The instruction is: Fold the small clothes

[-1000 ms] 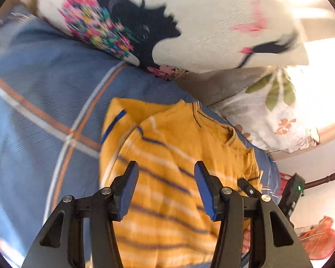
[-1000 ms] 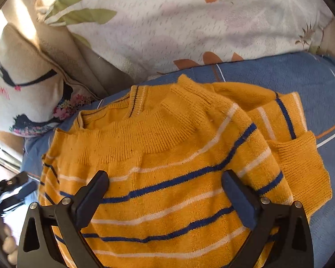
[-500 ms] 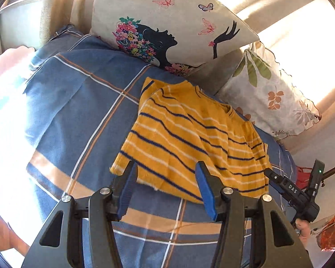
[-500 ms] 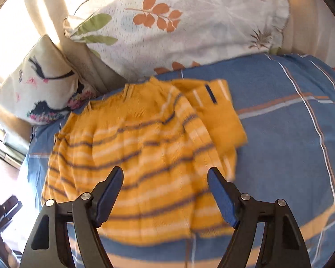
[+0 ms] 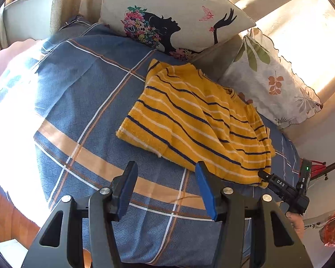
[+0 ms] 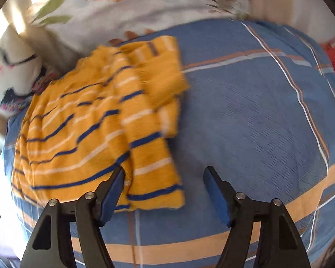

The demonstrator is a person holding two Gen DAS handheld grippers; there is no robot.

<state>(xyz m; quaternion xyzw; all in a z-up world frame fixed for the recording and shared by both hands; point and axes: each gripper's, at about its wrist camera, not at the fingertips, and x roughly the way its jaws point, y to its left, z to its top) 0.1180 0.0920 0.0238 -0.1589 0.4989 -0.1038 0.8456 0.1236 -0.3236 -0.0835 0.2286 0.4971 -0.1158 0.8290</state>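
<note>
Left wrist view: left gripper [image 5: 166,187] spread, empty, above the blue plaid bedspread [image 5: 82,102]. Yellow striped sweater [image 5: 196,125] lies folded ahead, beside two pillows [image 5: 174,11].

Right wrist view, blurred: right gripper [image 6: 164,189] spread, empty; its left fingertip overlaps the sweater's [image 6: 96,134] near edge.

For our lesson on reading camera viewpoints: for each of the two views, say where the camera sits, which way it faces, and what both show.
Left wrist: rides behind the open left tool, above the bed, facing the yellow striped sweater and pillows; the right tool shows at right.
Right wrist: sits behind the open right tool, low over the sweater's near edge; the image is blurred.
Shared: the sweater, the blue plaid bedcover and the silhouette pillow.
</note>
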